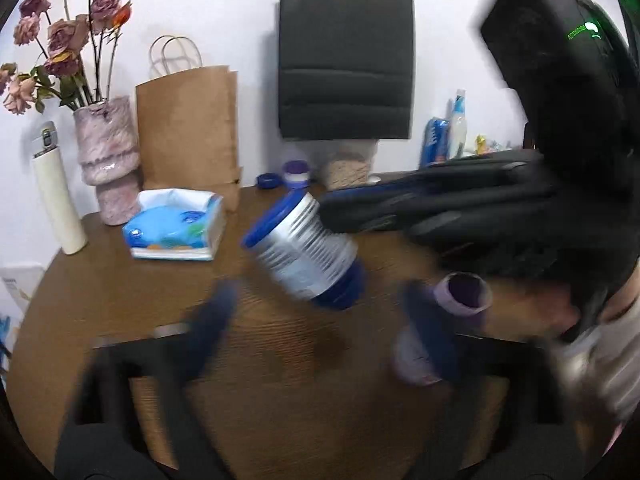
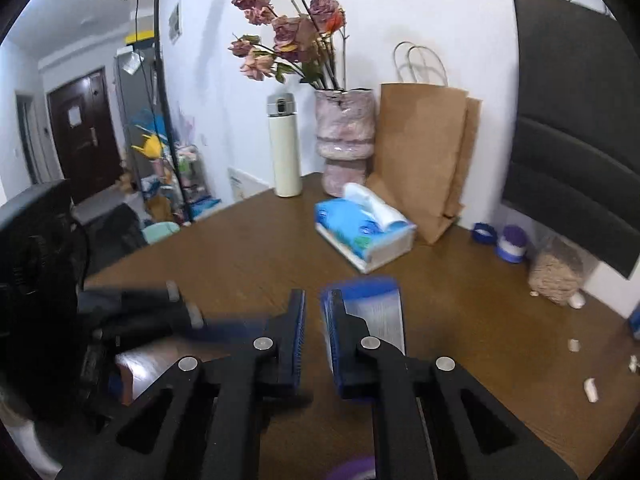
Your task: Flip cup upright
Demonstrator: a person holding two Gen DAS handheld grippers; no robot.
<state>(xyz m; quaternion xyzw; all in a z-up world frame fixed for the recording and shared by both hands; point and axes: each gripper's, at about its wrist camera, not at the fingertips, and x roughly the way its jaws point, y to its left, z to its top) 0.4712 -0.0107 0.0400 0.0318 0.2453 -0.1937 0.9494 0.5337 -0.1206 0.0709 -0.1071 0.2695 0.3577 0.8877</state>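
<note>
A silver cup with blue rims hangs tilted in the air above the brown table. My right gripper comes in from the right and touches its upper rim; in the right wrist view the cup sits against the outer side of the right finger, and the jaws stand narrowly apart with nothing seen between them. My left gripper is blurred, wide open, below the cup. A small purple cup lies on its side by the left gripper's right finger.
A blue tissue pack, pink vase with dried roses, cream flask, brown paper bag and black bag stand at the table's back. Small jars and white scraps lie at the right.
</note>
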